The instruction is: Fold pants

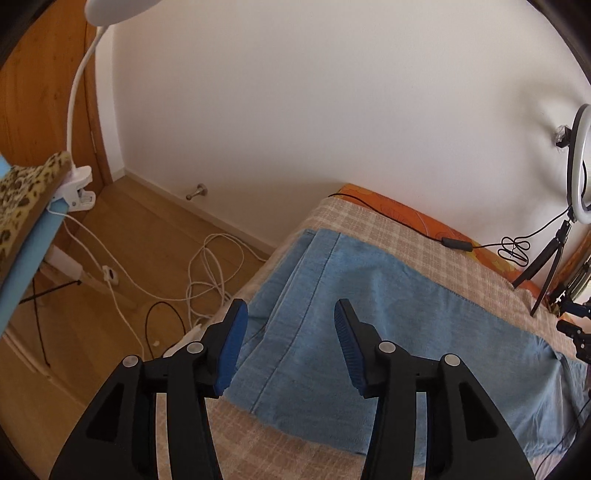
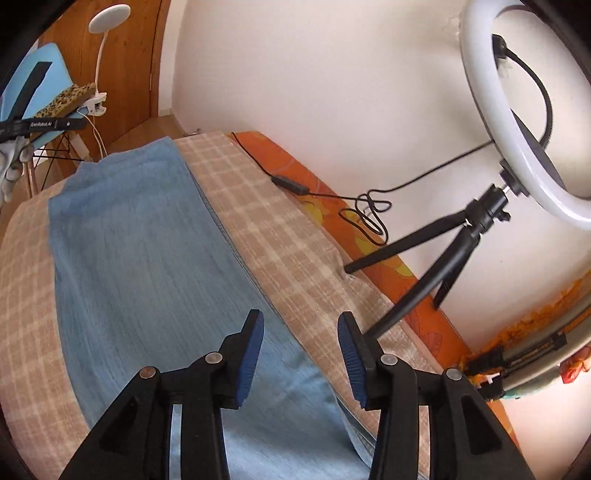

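Left gripper (image 1: 288, 314) and right gripper (image 2: 299, 325) angled down above pants (image 1: 369, 314) on bed (image 1: 369, 225); fingers (image 1: 236, 332) partly open, empty, nothing touched.

We see the pants (image 2: 147, 258) smeared by blur and cut off at the bottom edge, and the ring light (image 2: 517, 122) clipped at the right.

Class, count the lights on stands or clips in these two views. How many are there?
2. A ring light on a tripod stands by the wall; a white clip lamp is clamped to the blue chair. Others may be hidden.
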Motion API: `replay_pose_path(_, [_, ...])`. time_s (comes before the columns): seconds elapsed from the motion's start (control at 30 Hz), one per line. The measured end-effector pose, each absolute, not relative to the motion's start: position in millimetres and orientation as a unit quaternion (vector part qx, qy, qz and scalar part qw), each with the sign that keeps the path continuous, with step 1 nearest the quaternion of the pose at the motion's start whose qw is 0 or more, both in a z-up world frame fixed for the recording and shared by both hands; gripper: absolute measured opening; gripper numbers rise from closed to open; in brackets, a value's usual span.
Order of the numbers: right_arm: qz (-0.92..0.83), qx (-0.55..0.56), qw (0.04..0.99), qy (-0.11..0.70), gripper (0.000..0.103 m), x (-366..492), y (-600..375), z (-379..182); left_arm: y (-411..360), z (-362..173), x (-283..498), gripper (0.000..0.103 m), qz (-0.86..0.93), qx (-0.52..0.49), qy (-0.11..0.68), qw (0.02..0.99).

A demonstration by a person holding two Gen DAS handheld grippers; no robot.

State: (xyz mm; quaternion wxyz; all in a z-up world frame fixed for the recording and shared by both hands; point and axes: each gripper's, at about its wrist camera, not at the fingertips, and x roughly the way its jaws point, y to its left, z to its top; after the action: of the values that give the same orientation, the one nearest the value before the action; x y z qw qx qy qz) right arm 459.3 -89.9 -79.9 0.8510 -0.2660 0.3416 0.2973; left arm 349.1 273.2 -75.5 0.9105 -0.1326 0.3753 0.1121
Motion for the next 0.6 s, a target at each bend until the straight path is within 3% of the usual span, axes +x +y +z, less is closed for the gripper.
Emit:
replay_pose_path(0.3, [0.396,-0.238,0.82,0.336,0.049,489.3,65.6,-87.3,287.5,-126.9,322.2,0.048,0.104,-0.217,0.403,0.883])
replay_pose_path(0.37, [0.41,-0.232,0.814,0.339,0.051,499.8,96.2,-93.0,293.0,-133.8,320.4,0.055,0.104,-0.231,0.403,0.879])
replay_pose_path(0.43, [0.421,-0.226,0.808,0.345,0.055,510.0,122.3,-98.9,297.2,-140.2,322.8,0.06,0.113,-0.238,0.405,0.876])
replay_pose_path(0.6, [0.435,-0.193,0.801,0.363,0.065,537.2,175.3,-118.9,309.6,-158.3,321.3,0.06,0.108,-0.262,0.414,0.865])
